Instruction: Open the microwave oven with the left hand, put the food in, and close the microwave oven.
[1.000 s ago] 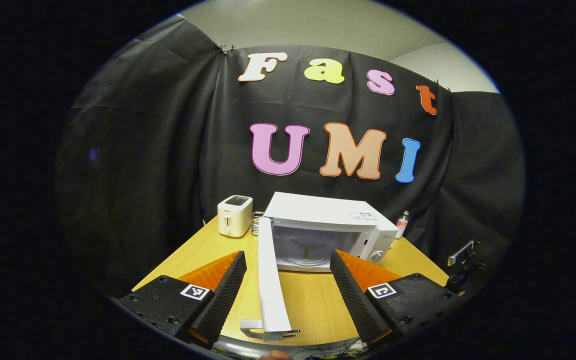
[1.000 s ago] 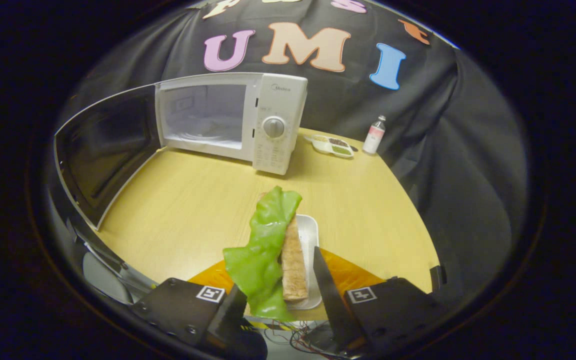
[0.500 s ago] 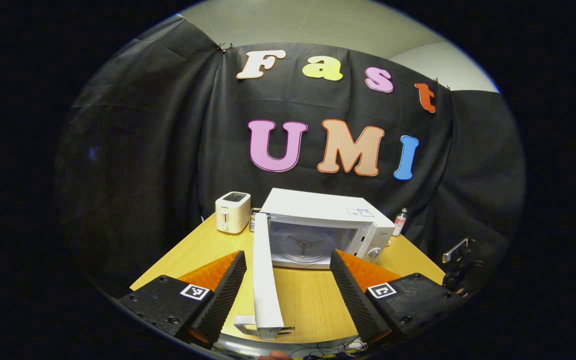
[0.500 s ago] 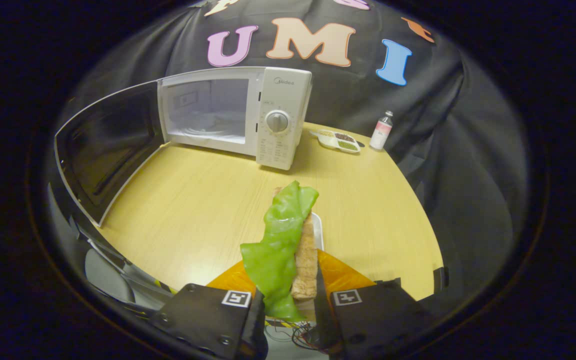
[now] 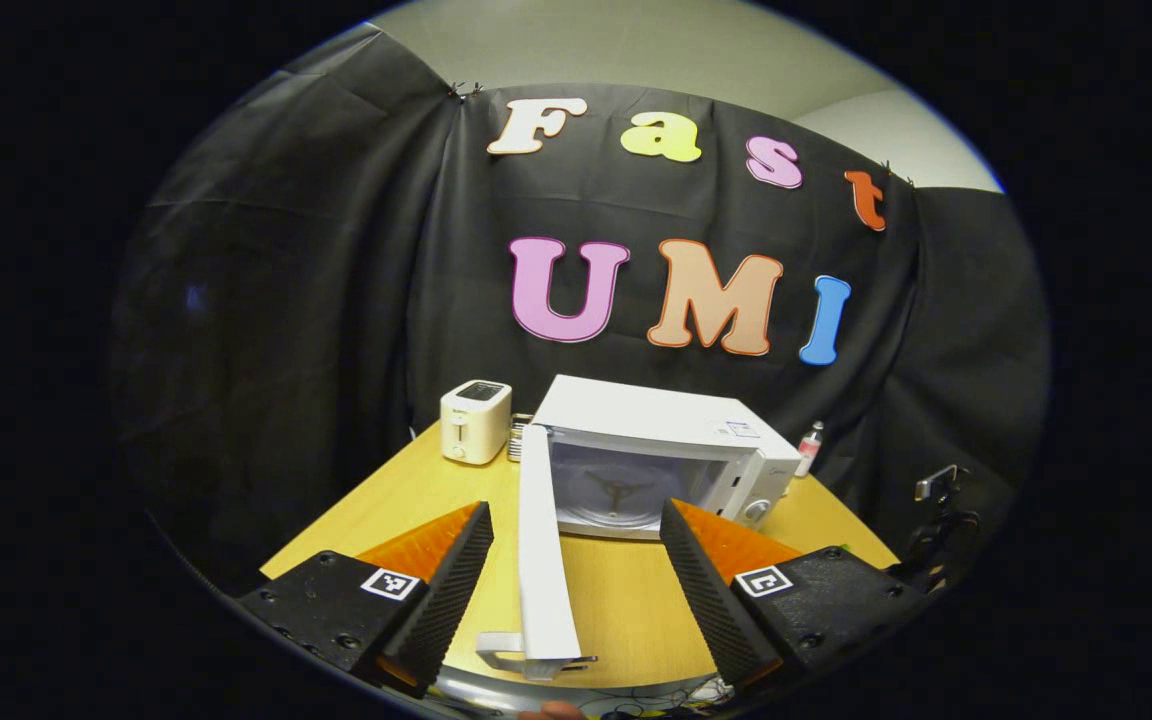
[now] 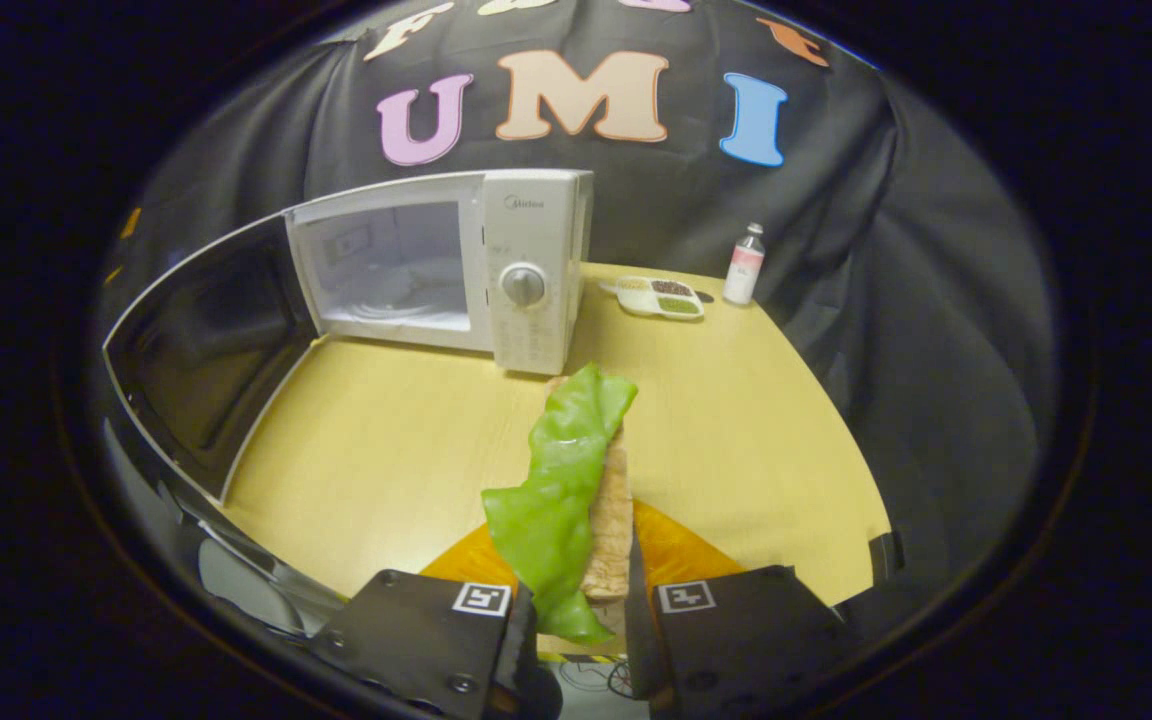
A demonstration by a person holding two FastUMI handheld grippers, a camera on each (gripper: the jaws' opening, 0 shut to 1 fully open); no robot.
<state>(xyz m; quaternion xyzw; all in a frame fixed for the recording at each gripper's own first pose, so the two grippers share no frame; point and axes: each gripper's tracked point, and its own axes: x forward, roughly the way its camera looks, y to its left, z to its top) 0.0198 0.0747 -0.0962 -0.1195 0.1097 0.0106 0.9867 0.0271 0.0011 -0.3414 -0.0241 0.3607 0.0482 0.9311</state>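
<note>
**Food gripped and lifted, microwave door wide open**

Nearest the camera in the right gripper view, the right claw [image 6: 576, 625] was pinched on the food [image 6: 576, 490], a strip of toast under a green lettuce leaf, both fingers pressed against its near end. The food was held out above the bench [image 6: 386, 450], well short of the microwave [image 6: 456, 265] and pointing at its control panel rather than its cavity. In the left gripper view, the left claw [image 5: 576, 590] was spread wide and held nothing, with the edge of the microwave door [image 5: 544, 550] seen between its fingers. Beyond the microwave stood a toaster [image 5: 476, 420], to its right a small bottle [image 6: 744, 263] and a compartment dish [image 6: 658, 297].

To do this step well, the food would be best swung leftward toward the open cavity, kept level so the loose leaf did not slide off, and carried clear of the door frame.

Compared with a second earlier, the fingers had been closed onto the food, and the white plate beneath it had been left behind.
</note>
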